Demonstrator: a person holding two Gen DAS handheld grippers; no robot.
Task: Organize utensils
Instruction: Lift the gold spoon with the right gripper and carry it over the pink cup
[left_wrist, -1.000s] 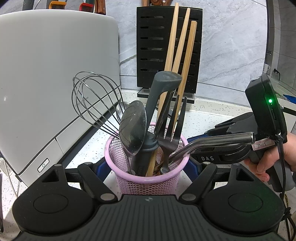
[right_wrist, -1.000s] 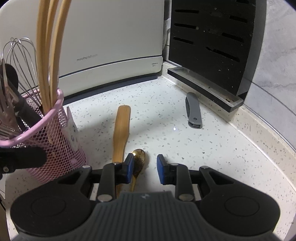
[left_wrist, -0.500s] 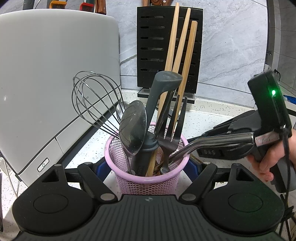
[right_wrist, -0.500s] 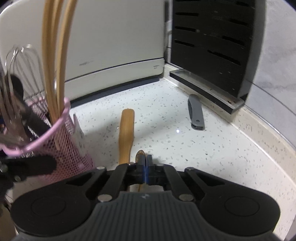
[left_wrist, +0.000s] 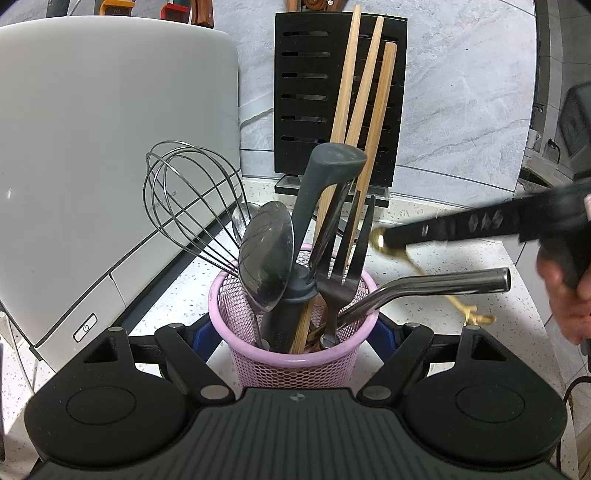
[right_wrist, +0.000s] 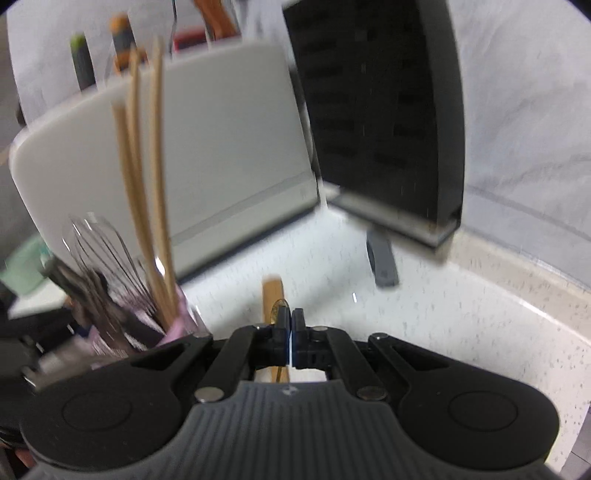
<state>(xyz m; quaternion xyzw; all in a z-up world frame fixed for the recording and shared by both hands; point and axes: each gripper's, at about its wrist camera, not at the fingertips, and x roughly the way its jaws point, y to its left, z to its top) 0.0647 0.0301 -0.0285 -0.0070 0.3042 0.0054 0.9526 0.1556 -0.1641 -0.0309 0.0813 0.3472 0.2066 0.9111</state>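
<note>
Right gripper (right_wrist: 291, 328): jaws clamped on gold spoon (left_wrist: 380, 240), open around it on the worktop (right_wrist: 461, 314) a second ago; now lifted, bowl just ahead of the jaws, beside the pink basket (left_wrist: 295, 365).
Left gripper (left_wrist: 295, 332): jaws unchanged, either side of the basket; whether they press it I cannot tell.
Wooden spatula (right_wrist: 272, 291): on worktop, beyond the right jaws.
Judgement: spoon is bound for the basket.

Pink mesh holders (left_wrist: 291, 363): one
Wooden chopsticks (left_wrist: 364, 110): three
Whisks (left_wrist: 184, 203): one
Forks (left_wrist: 345, 273): one
Gold spoons (left_wrist: 380, 242): one
Knife blocks (left_wrist: 306, 96): one
Wooden spatulas (right_wrist: 272, 295): one
</note>
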